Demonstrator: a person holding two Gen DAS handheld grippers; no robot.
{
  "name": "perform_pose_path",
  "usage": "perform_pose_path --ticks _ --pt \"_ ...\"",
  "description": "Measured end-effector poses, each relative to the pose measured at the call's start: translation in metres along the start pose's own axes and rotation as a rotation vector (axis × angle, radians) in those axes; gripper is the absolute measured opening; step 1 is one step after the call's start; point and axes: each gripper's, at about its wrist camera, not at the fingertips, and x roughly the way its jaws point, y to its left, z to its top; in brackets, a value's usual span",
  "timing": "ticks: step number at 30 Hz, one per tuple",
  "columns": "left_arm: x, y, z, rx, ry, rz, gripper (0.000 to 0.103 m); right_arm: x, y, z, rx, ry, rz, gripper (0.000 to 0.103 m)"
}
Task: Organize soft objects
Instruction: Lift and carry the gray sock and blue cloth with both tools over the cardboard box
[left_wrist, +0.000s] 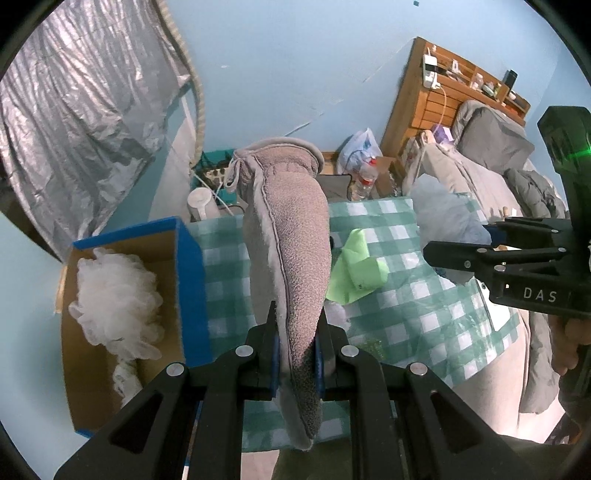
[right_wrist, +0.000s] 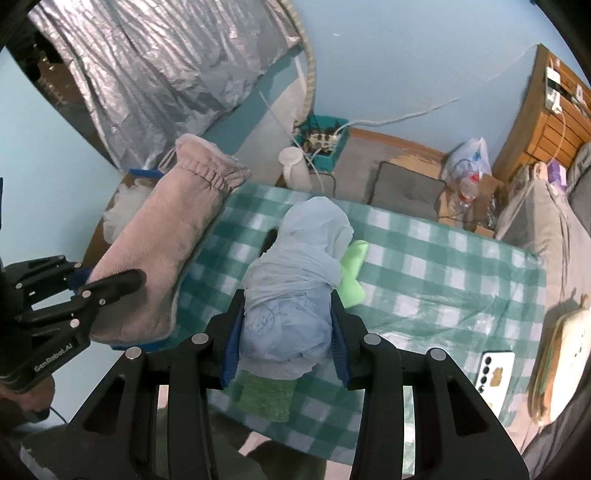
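My left gripper (left_wrist: 295, 354) is shut on a long grey-pink fleece pouch (left_wrist: 291, 236) with a drawstring end, held above the checkered cloth (left_wrist: 424, 317); the pouch also shows in the right wrist view (right_wrist: 166, 243). My right gripper (right_wrist: 286, 339) is shut on a pale blue plastic bundle (right_wrist: 295, 280), which also shows in the left wrist view (left_wrist: 443, 218). A light green cloth (left_wrist: 356, 269) lies on the checkered cloth, seen in the right wrist view (right_wrist: 352, 273) just beyond the bundle. A blue cardboard box (left_wrist: 188, 280) at left holds a white mesh puff (left_wrist: 114, 302).
A green scouring pad (right_wrist: 266, 395) lies under the right gripper. A phone (right_wrist: 495, 373) lies at the cloth's right edge. A white jug (right_wrist: 295, 166), a socket box (right_wrist: 321, 144), a grey cushion (right_wrist: 406, 192), bottles and a bag stand behind. A bed (left_wrist: 491, 147) is at right.
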Motion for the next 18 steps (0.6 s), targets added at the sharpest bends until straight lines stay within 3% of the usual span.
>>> perform_pose_path --ticks 18 --pt "-0.022 0.064 -0.018 -0.095 -0.021 0.063 0.014 0.022 0.074 0.030 -0.121 0.019 0.090 0.040"
